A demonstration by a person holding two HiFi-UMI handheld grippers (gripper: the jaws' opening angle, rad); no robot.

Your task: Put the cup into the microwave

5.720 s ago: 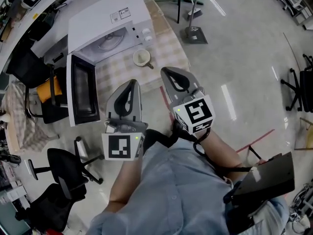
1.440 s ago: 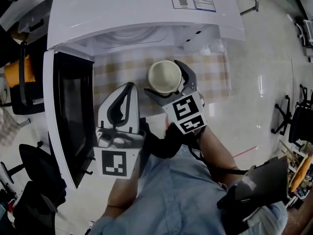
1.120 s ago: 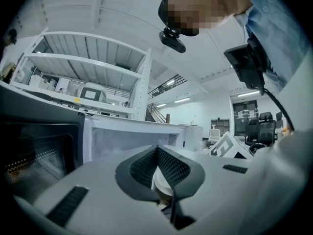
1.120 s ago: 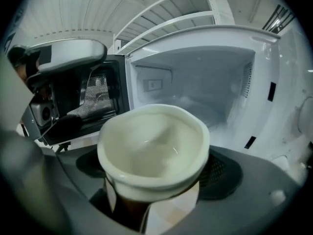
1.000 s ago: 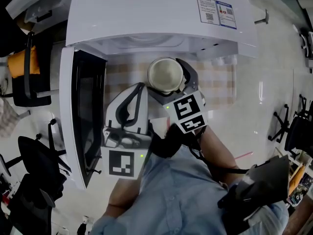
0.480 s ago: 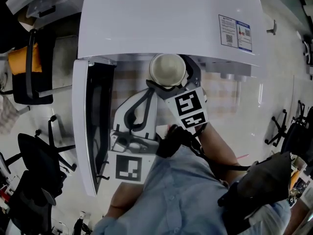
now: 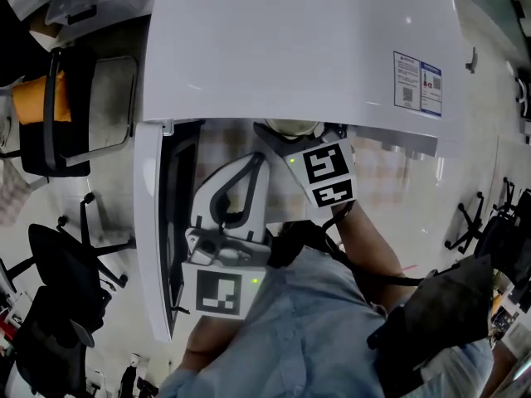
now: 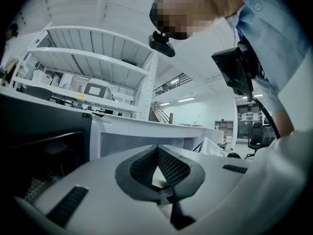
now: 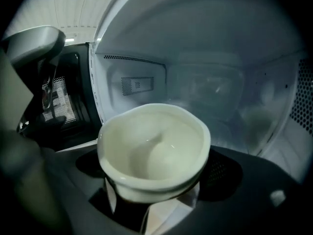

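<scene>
A cream cup [image 9: 154, 151] sits upright between the jaws of my right gripper [image 9: 155, 177], which is shut on it. The cup is at the mouth of the white microwave's cavity [image 9: 220, 92]. In the head view the microwave's top [image 7: 290, 48] hides nearly all of the cup [image 7: 290, 127]; the right gripper's marker cube [image 7: 325, 172] shows just in front of it. The microwave door [image 7: 158, 222] stands open to the left. My left gripper [image 7: 247, 162] hangs beside the door, short of the opening. Its jaws meet at the tip [image 8: 157, 150] with nothing between them.
A checked cloth [image 7: 373, 168] covers the table under the microwave. Office chairs [image 7: 58, 264] stand to the left of the open door. The left gripper's body [image 9: 34, 43] shows at the upper left of the right gripper view, near the door [image 9: 58, 106].
The right gripper has carried the cup forward from over the checked cloth into the microwave's opening, where the microwave's top now hides it from the head view. The left gripper followed slightly forward.
</scene>
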